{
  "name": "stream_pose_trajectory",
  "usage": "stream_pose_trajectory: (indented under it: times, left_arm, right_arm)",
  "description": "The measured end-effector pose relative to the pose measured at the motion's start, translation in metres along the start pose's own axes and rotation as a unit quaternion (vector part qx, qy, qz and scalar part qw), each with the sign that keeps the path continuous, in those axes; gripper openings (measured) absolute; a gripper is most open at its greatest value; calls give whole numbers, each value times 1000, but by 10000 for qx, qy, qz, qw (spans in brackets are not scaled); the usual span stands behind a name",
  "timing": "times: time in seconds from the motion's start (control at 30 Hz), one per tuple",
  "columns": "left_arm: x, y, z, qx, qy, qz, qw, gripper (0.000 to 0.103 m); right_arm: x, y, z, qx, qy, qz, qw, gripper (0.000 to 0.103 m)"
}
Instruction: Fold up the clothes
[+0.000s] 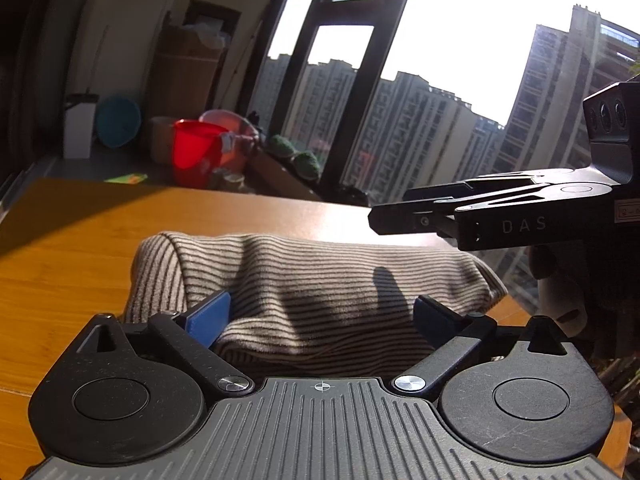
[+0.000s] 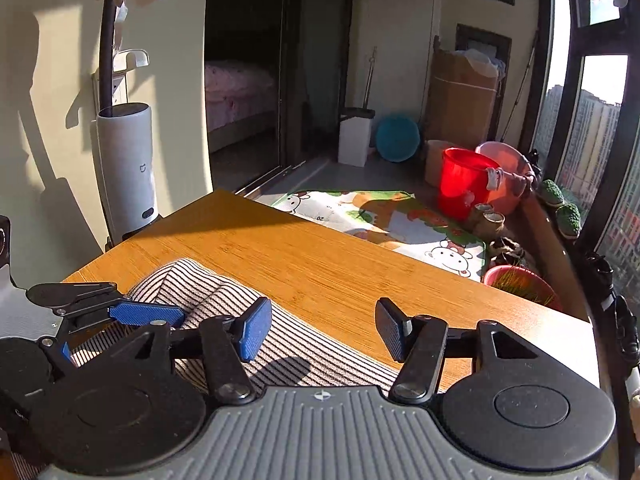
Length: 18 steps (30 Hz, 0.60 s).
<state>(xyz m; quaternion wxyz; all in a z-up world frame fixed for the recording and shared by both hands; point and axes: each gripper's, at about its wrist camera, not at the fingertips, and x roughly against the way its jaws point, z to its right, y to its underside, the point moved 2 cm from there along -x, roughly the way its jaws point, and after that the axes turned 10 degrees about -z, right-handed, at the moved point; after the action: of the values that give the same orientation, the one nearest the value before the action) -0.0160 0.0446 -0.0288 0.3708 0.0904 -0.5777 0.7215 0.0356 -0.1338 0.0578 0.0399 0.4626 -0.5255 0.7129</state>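
A brown-and-cream striped knit garment (image 1: 304, 300), folded into a thick bundle, is seen lying on the orange wooden counter (image 2: 320, 264). The left gripper (image 1: 322, 316) is held low at the bundle's near edge, its blue-padded fingers (image 1: 210, 314) spread wide to either side of the cloth and not pressed on it; nothing is grasped. The right gripper (image 2: 324, 330) is held above the bundle's edge and the bare counter, its fingers (image 2: 256, 328) parted and empty.

The fold is judged near done, with the step in hand taken to be a release and tidy-up. For a clean finish, the left fingers are best kept apart and drawn straight back, so that no ribbed layer is snagged. Any further tuck is best made by pinching one top layer only, near a corner. The bundle's rounded far side may spring open if nudged.
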Motion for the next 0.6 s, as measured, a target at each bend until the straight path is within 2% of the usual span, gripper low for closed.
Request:
stream_pose_trajectory:
  times: [0.07, 0.17, 0.2, 0.27, 0.33, 0.4, 0.47, 0.53, 0.6]
  left_arm:
    - [2, 0, -2, 63, 83, 15, 9999, 100]
    - [11, 1, -9, 236, 275, -3, 9993, 100]
    - [18, 2, -13, 316, 391, 31, 9987, 100]
    - [35, 5, -21, 478, 644, 128, 9967, 100]
    - [54, 11, -37, 728, 892, 276, 9930, 101]
    - [67, 14, -54, 1049, 943, 410, 9892, 102]
    - [80, 15, -78, 1551, 963, 579, 9815, 102]
    - [88, 16, -99, 1995, 988, 707, 9723, 102]
    - [92, 17, -113, 2258, 969, 756, 9664, 102]
  right_arm:
    - [-14, -9, -2, 110, -309, -41, 9995, 63]
    - [-34, -15, -7, 271, -779, -357, 9960, 75]
    - [-41, -16, -9, 324, -937, -468, 9940, 75]
    - [-54, -14, -10, 349, -992, -665, 9922, 75]
    - [-64, -10, -7, 133, -1089, -746, 9912, 75]
    - [-68, -8, 2, -266, -1358, -796, 9872, 75]
    - [-69, -5, 6, -469, -1534, -841, 9835, 74]
    - [-63, -3, 5, -518, -1705, -888, 9800, 65]
    - [-51, -1, -5, -426, -1622, -859, 9821, 45]
